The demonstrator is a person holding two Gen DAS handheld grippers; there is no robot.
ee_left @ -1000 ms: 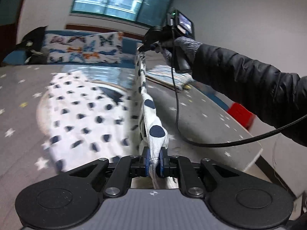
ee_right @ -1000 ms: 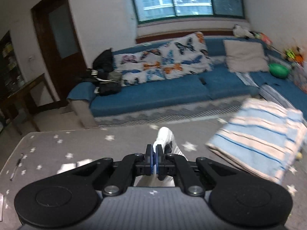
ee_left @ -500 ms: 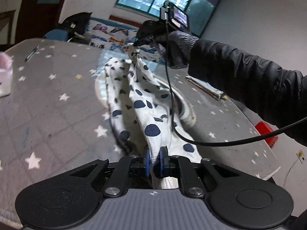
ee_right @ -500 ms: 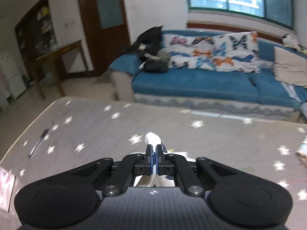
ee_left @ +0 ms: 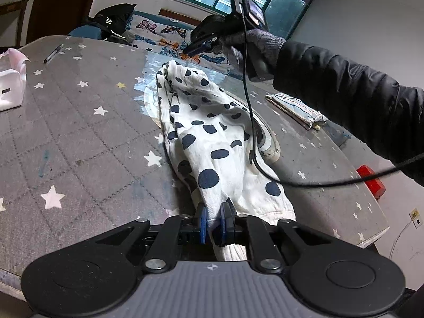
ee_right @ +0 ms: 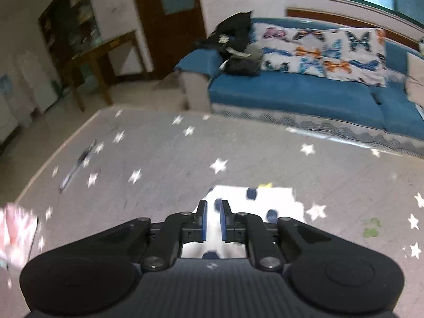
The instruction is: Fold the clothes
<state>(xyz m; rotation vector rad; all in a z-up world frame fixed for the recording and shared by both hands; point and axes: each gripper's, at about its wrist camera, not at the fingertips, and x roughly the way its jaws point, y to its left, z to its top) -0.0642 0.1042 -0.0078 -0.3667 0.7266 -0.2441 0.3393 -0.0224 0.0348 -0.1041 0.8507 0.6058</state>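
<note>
A white garment with dark blue dots [ee_left: 209, 132] lies stretched along the grey star-patterned table [ee_left: 79, 132]. My left gripper [ee_left: 214, 218] is shut on its near end, cloth pinched between the blue pads. My right gripper [ee_left: 194, 49] hovers in the air just above the garment's far end, apart from it. In the right wrist view its jaws [ee_right: 212, 218] stand slightly parted with nothing between them, and the garment [ee_right: 265, 201] lies on the table below.
A folded striped cloth [ee_left: 294, 108] lies at the table's right. A pen [ee_left: 53, 53] and a white and pink bag [ee_left: 10, 84] lie at the left. A blue sofa [ee_right: 304, 92] with butterfly cushions stands beyond the table. A red object [ee_left: 371, 182] sits past the right edge.
The right gripper has let go of the garment's far end and lifted off; that end has dropped onto the table. The left gripper still holds the near end.
</note>
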